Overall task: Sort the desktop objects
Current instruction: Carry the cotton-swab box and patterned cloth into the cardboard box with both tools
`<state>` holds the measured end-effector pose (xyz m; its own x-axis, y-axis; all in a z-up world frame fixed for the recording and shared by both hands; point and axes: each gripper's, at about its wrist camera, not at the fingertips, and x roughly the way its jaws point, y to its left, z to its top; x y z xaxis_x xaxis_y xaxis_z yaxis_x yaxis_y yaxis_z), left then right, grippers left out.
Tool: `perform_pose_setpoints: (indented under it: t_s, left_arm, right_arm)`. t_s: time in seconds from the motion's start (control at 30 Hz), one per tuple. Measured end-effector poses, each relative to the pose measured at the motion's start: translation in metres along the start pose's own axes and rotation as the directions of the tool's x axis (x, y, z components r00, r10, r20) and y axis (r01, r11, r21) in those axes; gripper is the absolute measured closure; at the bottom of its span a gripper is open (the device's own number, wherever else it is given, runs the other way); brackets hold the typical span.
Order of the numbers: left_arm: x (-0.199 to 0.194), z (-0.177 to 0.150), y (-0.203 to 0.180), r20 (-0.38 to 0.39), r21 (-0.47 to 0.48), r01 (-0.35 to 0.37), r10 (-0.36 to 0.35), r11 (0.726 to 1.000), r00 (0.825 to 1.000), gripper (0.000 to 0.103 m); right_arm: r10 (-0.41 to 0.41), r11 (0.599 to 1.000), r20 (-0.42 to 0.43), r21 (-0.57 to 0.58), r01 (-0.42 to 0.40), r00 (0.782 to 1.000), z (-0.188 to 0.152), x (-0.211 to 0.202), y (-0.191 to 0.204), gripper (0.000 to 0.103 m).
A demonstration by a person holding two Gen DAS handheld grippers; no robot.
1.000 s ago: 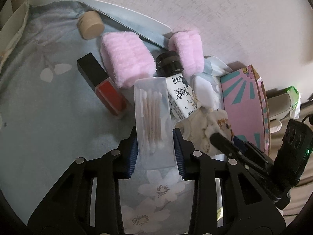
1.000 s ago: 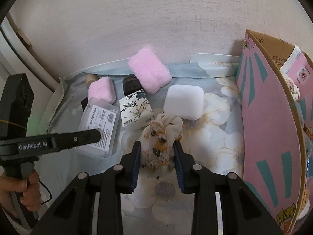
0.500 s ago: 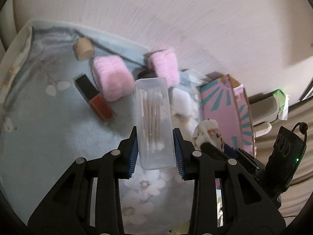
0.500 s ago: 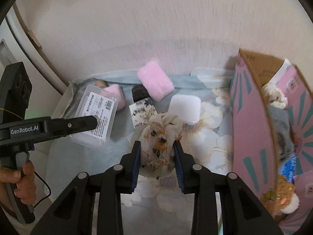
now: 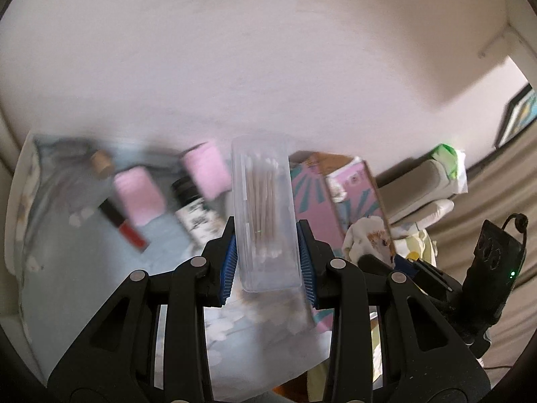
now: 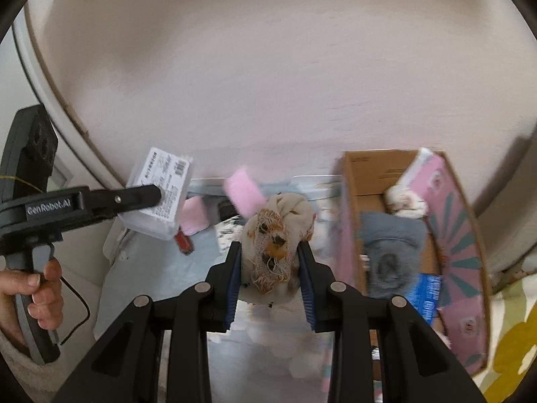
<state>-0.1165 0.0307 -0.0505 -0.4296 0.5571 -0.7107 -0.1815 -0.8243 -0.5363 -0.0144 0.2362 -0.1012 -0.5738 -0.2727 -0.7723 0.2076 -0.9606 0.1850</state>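
My left gripper (image 5: 266, 262) is shut on a clear plastic box of cotton swabs (image 5: 263, 211), held up above the flowered table cover (image 5: 74, 268). The same box (image 6: 161, 198) shows from its labelled side in the right wrist view, clamped in the left gripper (image 6: 157, 196). My right gripper (image 6: 268, 278) is shut on a cream and orange scrunchie (image 6: 275, 241), lifted off the table. To the right stands the open pink cardboard box (image 6: 453, 221). On the table remain two pink fluffy pads (image 5: 139, 194), (image 5: 204, 173), a dark-capped bottle (image 5: 193, 208) and a red lip gloss (image 5: 126, 228).
A cork-coloured round lid (image 5: 100, 163) lies at the back left. The pink box holds a grey cloth (image 6: 389, 248), a blue packet (image 6: 426, 295) and a fluffy item (image 6: 406, 201). A pale wall (image 6: 268, 67) rises behind the table. A person's hand (image 6: 37, 288) grips the left handle.
Both grippers have risen from the table with their loads. The swab box and the scrunchie now hang well above the cover. The pink box's inside has come into the right wrist view.
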Motion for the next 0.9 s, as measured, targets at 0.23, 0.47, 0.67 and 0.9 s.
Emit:
perform_pose_setpoints:
  t_s: [0.23,0.47,0.67,0.9]
  left_arm:
    - [0.029,0.013,-0.068,-0.034,0.119,0.041,-0.037,0.992,0.999,0.073]
    - [0.08,0.015,-0.136,-0.098,0.255,0.038,-0.013,0.966,0.995,0.073]
    - [0.128,0.007,-0.178,-0.143,0.344,0.02,0.032,0.939,0.989,0.073]
    - [0.177,-0.002,-0.202,-0.144,0.432,-0.068,0.143,0.9,0.979,0.073]
  right_arm:
    - [-0.067,0.995,-0.005,0.067,0.068,0.998,-0.01,-0.022,-0.051,0.074]
    - [-0.12,0.988,-0.069,0.087,0.126,0.99,-0.023,-0.031,-0.101,0.074]
    - [-0.134,0.985,-0.109,0.098,0.144,0.985,-0.033,-0.031,-0.136,0.074]
    - [-0.113,0.987,-0.138,0.101,0.127,0.984,-0.039,-0.021,-0.157,0.074]
